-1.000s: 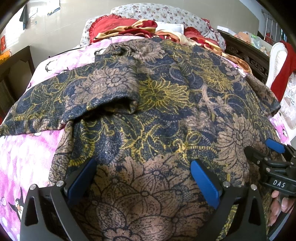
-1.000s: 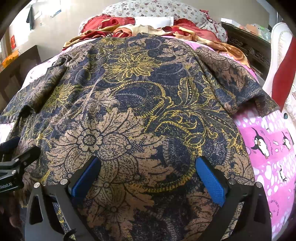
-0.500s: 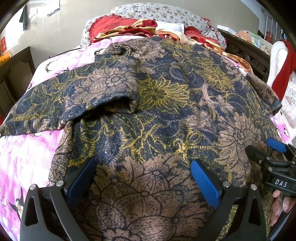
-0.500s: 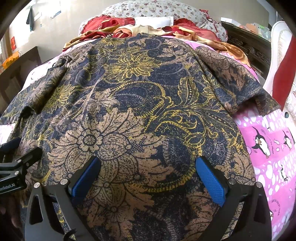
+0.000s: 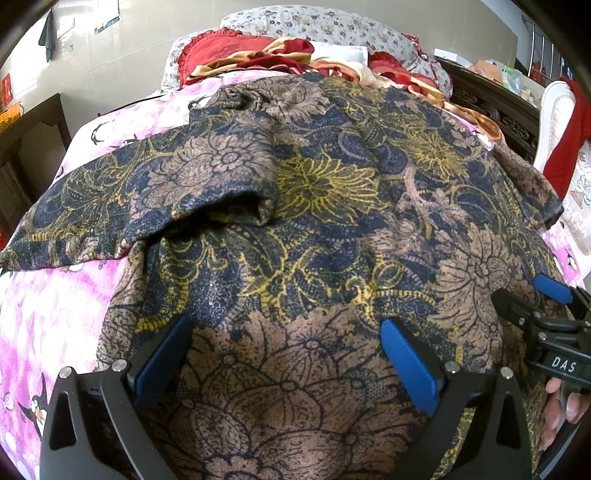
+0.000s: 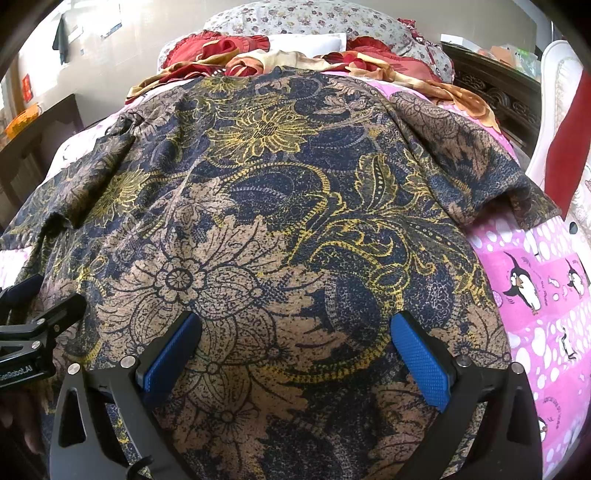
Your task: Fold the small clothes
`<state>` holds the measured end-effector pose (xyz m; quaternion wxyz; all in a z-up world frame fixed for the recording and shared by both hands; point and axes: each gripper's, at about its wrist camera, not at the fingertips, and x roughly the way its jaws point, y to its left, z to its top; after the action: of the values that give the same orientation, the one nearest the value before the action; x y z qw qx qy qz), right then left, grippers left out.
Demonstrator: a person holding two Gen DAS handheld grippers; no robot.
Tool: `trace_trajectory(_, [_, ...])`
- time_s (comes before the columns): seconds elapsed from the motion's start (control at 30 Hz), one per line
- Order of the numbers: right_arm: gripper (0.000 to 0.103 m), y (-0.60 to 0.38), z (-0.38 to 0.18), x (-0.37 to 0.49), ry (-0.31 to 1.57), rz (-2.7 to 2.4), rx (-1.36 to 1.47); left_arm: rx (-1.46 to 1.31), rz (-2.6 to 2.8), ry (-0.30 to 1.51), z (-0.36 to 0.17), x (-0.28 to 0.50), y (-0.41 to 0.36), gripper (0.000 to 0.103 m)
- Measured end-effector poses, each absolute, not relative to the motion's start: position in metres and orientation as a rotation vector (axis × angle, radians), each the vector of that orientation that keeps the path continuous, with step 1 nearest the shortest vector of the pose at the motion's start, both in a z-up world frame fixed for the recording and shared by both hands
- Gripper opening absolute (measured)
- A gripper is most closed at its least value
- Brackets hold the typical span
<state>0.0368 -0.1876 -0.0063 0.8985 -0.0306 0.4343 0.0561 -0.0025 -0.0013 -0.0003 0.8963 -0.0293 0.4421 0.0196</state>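
Observation:
A dark blue, brown and yellow floral shirt (image 5: 325, 229) lies spread on a pink penguin-print bed sheet (image 5: 48, 317); it also fills the right wrist view (image 6: 280, 221). Its left sleeve (image 5: 155, 199) is folded inward over the body. My left gripper (image 5: 286, 328) is open, low over the shirt's near hem, nothing between its blue pads. My right gripper (image 6: 295, 325) is open too, over the hem beside it. The right gripper shows at the left wrist view's right edge (image 5: 546, 314); the left gripper shows at the right wrist view's left edge (image 6: 33, 321).
Red and orange bedding (image 5: 280, 59) and a floral pillow (image 5: 325, 26) are heaped at the bed's far end. A dark carved wooden headboard or cabinet (image 5: 495, 110) and a white chair with a red cloth (image 5: 565, 133) stand at the right. Pink sheet (image 6: 539, 295) shows right of the shirt.
Almost nothing has changed. Both grippers have stayed open over the hem, with only a slight drift of the view.

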Motion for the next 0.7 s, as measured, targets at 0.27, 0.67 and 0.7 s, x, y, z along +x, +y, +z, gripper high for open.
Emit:
trace_trajectory(0.27, [0.094, -0.1868, -0.0055, 0.0436, 0.899, 0.117, -0.062, -0.059, 0.041, 0.916, -0.0002, -0.0026, -0.001, 0.103])
trace_trajectory(0.67, [0.094, -0.1876, -0.0037, 0.0415, 0.901, 0.116, -0.064, -0.06, 0.041, 0.916, -0.0001, -0.0032, -0.0011, 0.103])
trace_trajectory(0.7, [0.094, -0.1874, -0.0048, 0.0419, 0.9, 0.116, -0.064, -0.06, 0.041, 0.916, -0.0002, -0.0031, -0.001, 0.103])
